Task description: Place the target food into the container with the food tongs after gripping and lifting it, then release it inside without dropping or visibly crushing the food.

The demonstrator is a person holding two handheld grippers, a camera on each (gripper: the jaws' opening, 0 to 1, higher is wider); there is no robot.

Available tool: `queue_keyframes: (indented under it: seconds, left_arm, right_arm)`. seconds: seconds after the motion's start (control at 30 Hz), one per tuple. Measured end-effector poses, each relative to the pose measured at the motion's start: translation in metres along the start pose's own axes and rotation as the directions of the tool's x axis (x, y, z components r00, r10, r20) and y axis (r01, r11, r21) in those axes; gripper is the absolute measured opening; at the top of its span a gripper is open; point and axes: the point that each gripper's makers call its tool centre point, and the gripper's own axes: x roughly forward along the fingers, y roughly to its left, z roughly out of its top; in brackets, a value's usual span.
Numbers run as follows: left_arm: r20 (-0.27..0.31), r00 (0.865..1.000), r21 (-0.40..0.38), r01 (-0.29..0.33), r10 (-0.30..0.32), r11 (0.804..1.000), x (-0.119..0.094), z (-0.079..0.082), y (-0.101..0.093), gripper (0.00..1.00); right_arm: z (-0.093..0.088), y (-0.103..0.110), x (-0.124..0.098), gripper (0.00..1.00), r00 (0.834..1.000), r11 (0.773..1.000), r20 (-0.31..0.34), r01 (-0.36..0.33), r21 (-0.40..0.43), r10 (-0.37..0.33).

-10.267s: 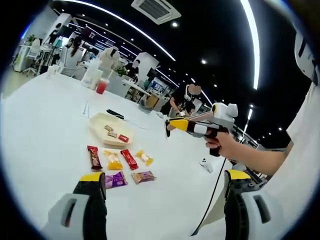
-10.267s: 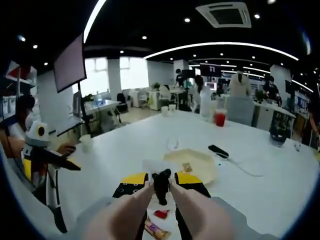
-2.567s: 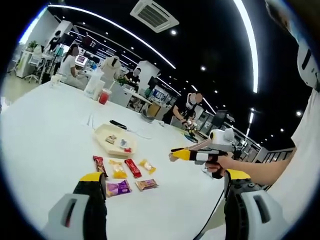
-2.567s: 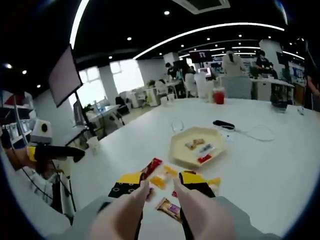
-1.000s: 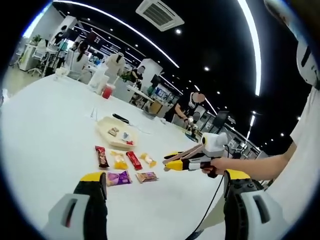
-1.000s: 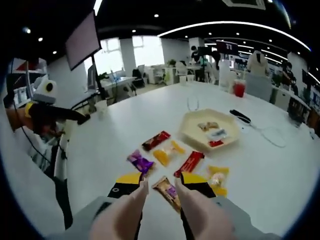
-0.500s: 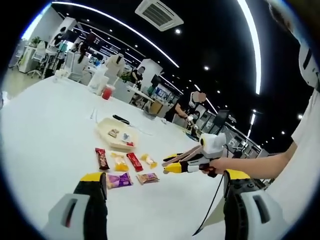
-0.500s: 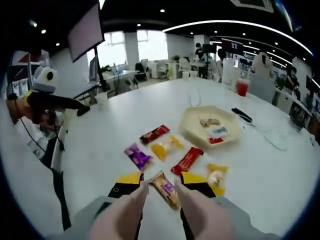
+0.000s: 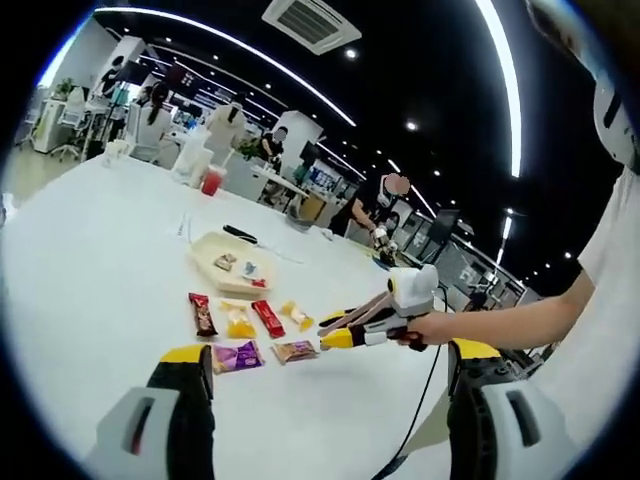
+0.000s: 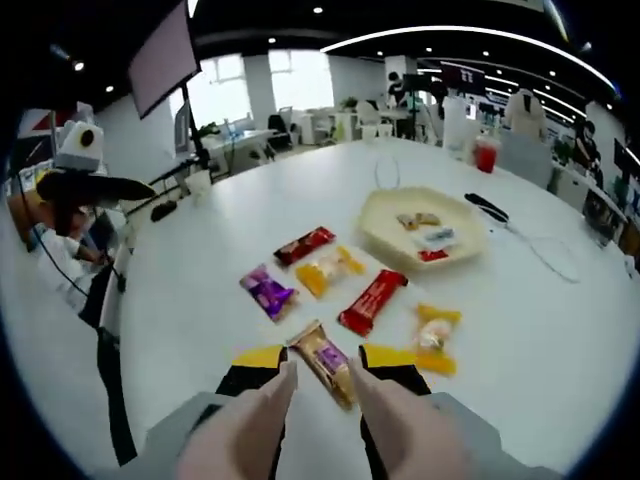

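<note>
A brown wrapped snack [image 10: 322, 364] lies on the white table [image 10: 200, 330] between the two beige tong arms of my right gripper [image 10: 322, 372], which is open and straddles it low over the table. In the left gripper view the right gripper [image 9: 331, 336] hangs just right of the brown snack [image 9: 295, 351], held by a hand. The cream hexagonal tray [image 10: 383, 243] holds a few wrapped sweets. My left gripper [image 9: 328, 352] is wide open and holds nothing, well back from the snacks.
Loose on the table: a purple packet [image 10: 267, 291], a dark red bar [image 10: 304, 245], a yellow packet [image 10: 325, 270], a red bar [image 10: 372, 300] and a small yellow packet [image 10: 432, 340]. A black device with a cable [image 10: 488, 208] and a red drink [image 10: 485, 153] stand beyond the tray.
The right gripper has come down and forward over the snacks, so the brown snack now sits between its tong arms. The left gripper has stayed put and open.
</note>
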Motion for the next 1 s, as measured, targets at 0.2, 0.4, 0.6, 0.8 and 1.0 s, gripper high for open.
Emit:
queue_keyframes:
  seconds: [0.2,0.4,0.6,0.8,1.0]
  left_arm:
    - [-0.027,1.0,-0.016,-0.016,0.016,1.0,0.001,-0.011,0.006,0.98]
    - [-0.01,0.999,-0.006,-0.036,0.036,0.999,-0.006,-0.007,0.006,0.99]
    - [-0.025,0.999,-0.003,-0.04,0.04,0.999,-0.009,-0.011,0.005,0.99]
    - [0.014,0.998,-0.025,-0.063,0.064,0.998,-0.015,-0.007,0.008,0.99]
    - [-0.013,0.998,-0.004,-0.063,0.063,0.998,-0.013,-0.01,0.003,0.99]
  right_arm:
    - [-0.002,0.006,0.01,0.27,0.999,0.998,-0.022,-0.029,-0.064,0.027]
    - [0.0,0.008,0.018,0.27,0.998,0.993,-0.037,-0.054,-0.106,0.05]
    - [-0.001,0.007,0.021,0.27,0.998,0.994,-0.043,-0.049,-0.094,0.045]
    - [-0.002,0.006,0.023,0.27,0.997,0.99,-0.05,-0.066,-0.121,0.061]
    - [-0.004,0.009,0.03,0.27,0.996,0.989,-0.061,-0.079,-0.127,0.072]
